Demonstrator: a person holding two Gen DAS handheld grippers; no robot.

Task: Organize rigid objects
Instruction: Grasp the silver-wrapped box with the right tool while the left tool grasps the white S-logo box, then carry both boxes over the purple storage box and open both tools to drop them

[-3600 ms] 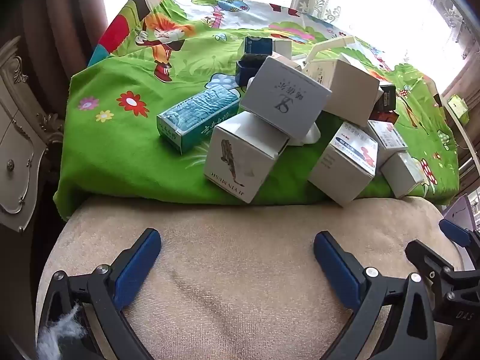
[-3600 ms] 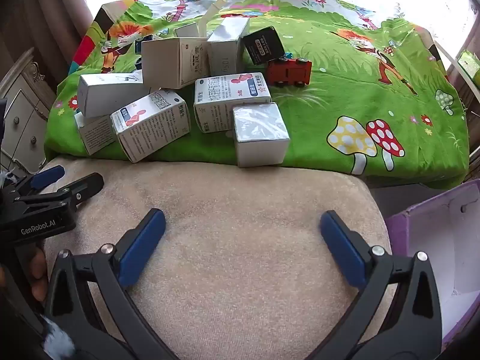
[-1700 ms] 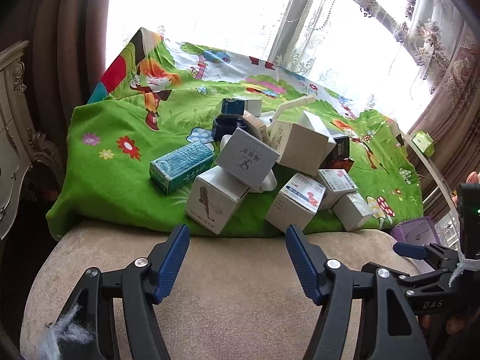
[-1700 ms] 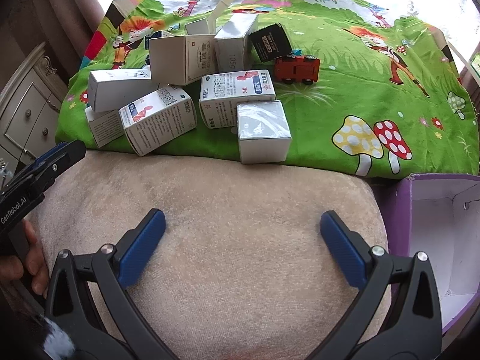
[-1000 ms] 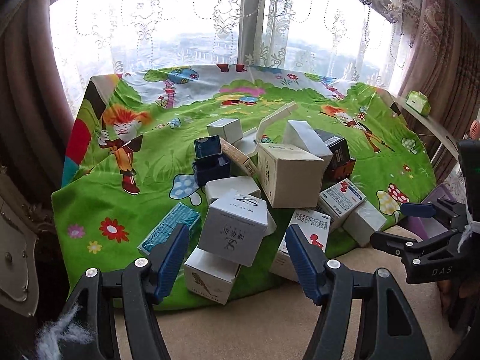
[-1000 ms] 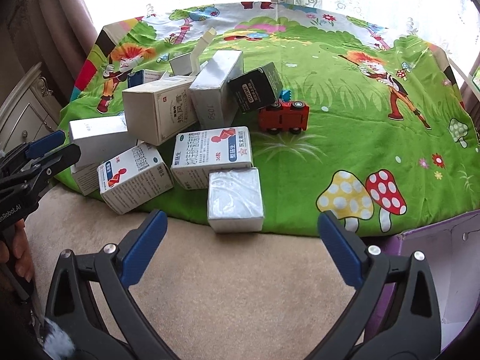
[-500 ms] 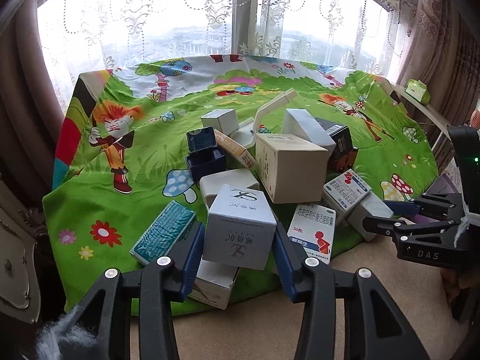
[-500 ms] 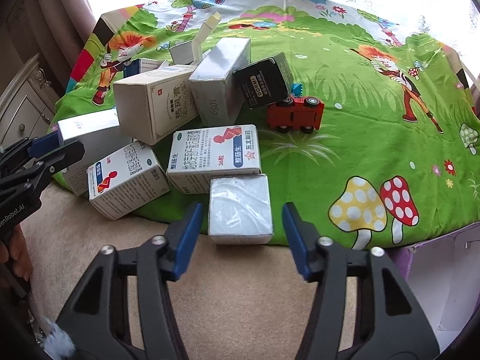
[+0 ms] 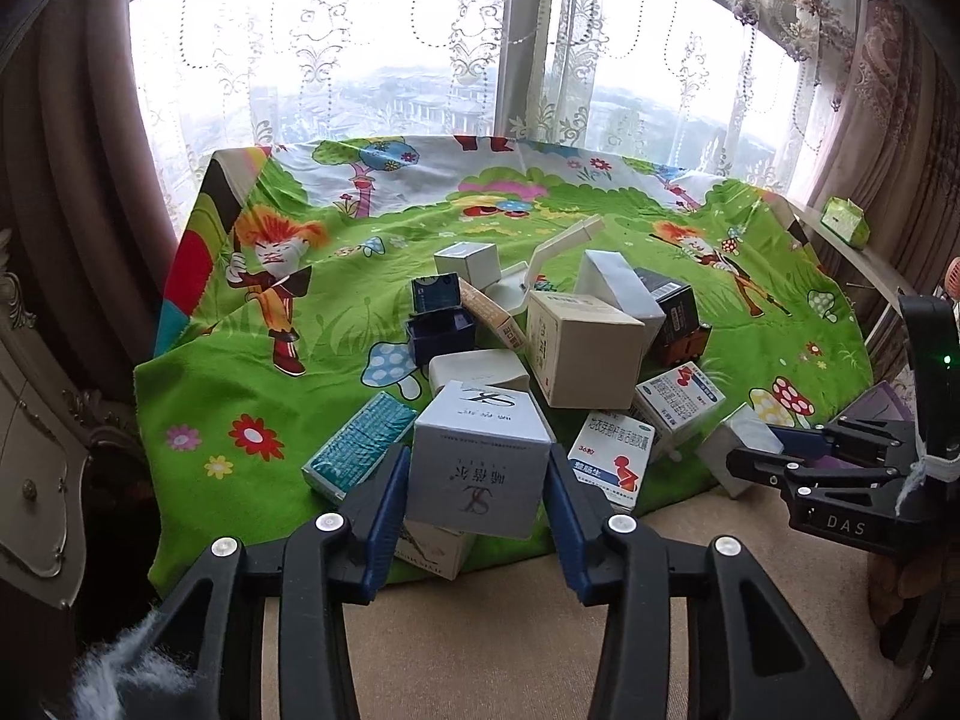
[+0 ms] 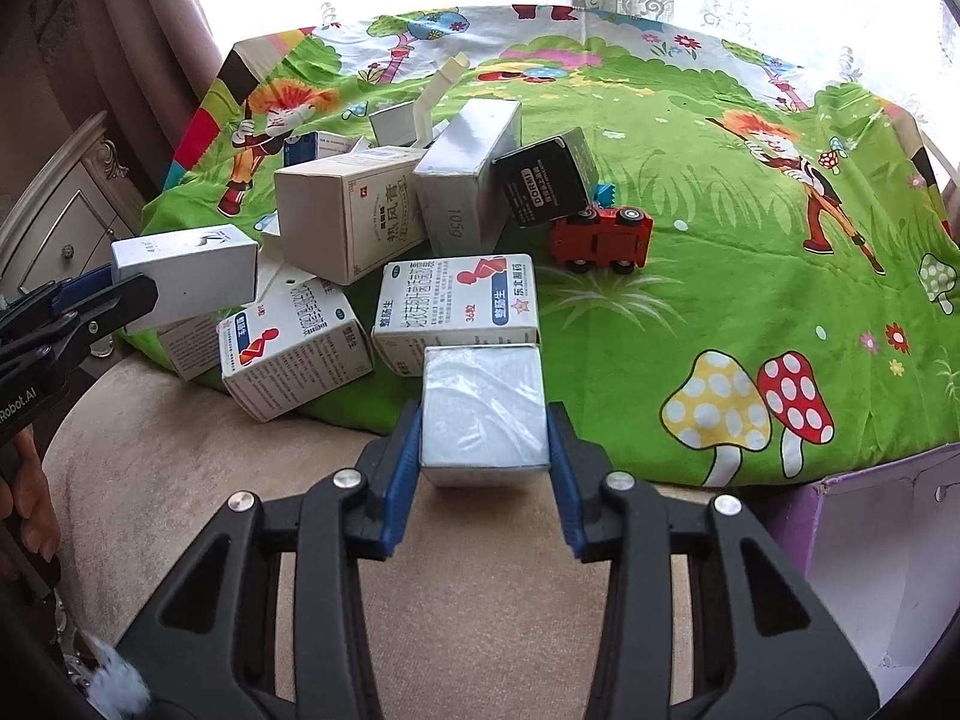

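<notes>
Both sets of jaws have just been closing, and each now has a box between its blue pads where a second ago there was only open space. Left hand-held gripper (image 9: pixel 477 495) is clamped on the grey-white box (image 9: pixel 480 459), printed face toward the camera, lettering upside down, squarish with no clear long axis, raised above the white box (image 9: pixel 429 546) beneath it at the near edge of the green cartoon cloth (image 9: pixel 240 396). Right hand-held gripper (image 10: pixel 485 462) grips the silvery wrapped box (image 10: pixel 485 411) by its two sides; that box sits at the cloth's near edge, running slightly lengthwise away from the camera, touching the red-and-blue medicine box (image 10: pixel 459 306) behind it. Only the right wrist view shows the red toy car (image 10: pixel 602 239) in full, on its side with wheels toward the camera, and a purple carton (image 10: pixel 870 546) at right. Only the left wrist view shows the teal box (image 9: pixel 360 447) and the window (image 9: pixel 372 60).
</notes>
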